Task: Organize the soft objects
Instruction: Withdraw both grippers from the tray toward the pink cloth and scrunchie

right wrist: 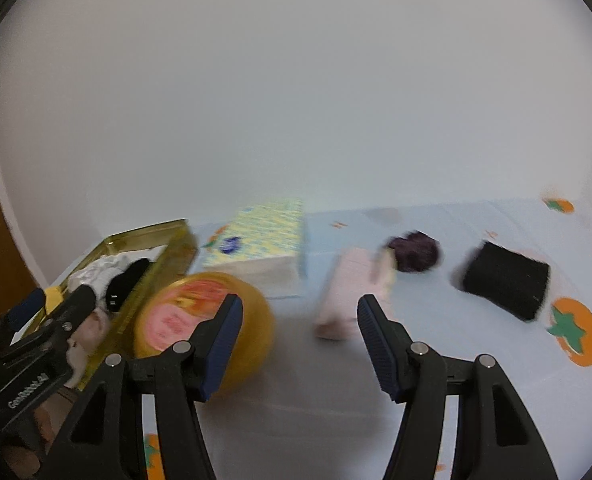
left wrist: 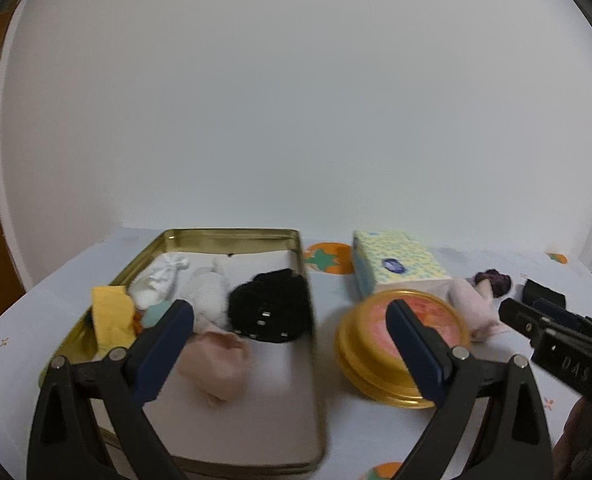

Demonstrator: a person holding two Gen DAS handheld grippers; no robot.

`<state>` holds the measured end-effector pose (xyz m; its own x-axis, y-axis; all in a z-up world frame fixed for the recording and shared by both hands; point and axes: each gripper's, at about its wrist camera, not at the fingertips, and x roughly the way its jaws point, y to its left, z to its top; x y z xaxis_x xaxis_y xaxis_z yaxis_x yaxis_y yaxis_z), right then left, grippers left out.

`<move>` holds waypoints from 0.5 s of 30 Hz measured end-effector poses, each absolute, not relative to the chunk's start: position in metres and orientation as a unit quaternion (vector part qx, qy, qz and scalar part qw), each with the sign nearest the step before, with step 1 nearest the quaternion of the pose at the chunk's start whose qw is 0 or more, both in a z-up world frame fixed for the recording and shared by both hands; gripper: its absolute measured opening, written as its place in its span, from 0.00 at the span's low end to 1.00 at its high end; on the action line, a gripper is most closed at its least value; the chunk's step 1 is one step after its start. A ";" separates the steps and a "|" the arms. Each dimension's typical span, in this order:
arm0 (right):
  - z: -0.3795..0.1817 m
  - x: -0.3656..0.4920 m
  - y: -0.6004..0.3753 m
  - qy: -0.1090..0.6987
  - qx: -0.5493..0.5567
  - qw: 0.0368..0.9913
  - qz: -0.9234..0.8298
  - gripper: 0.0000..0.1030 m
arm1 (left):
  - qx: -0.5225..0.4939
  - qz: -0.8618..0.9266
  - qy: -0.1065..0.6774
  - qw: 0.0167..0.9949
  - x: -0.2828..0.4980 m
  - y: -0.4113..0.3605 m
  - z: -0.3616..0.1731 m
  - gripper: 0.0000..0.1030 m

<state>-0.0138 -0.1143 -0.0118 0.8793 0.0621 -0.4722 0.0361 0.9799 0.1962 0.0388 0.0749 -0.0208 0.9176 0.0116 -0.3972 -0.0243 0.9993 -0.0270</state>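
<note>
A gold tin tray [left wrist: 232, 236] holds soft items: a yellow cloth [left wrist: 112, 316], a white bundle [left wrist: 158, 280], a white fluffy piece [left wrist: 210, 294], a black knit piece [left wrist: 272, 304] and a pink sock [left wrist: 220, 364]. My left gripper [left wrist: 292, 344] is open and empty above the tray's near right part. My right gripper [right wrist: 298, 336] is open and empty over the table, facing a pale pink cloth [right wrist: 348, 292], a dark purple scrunchie [right wrist: 414, 256] and a black folded cloth [right wrist: 504, 284]. The tray also shows in the right wrist view [right wrist: 176, 256].
A round gold tin with a pink lid [left wrist: 400, 344] stands right of the tray. A patterned tissue box [left wrist: 396, 264] lies behind it. The tablecloth [right wrist: 456, 360] is white with orange fruit prints. A white wall stands behind the table.
</note>
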 end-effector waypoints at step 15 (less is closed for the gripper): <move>-0.025 -0.023 -0.214 0.277 0.152 0.947 -0.063 0.60 | 0.010 -0.098 0.217 0.971 0.039 0.001 -0.024 0.80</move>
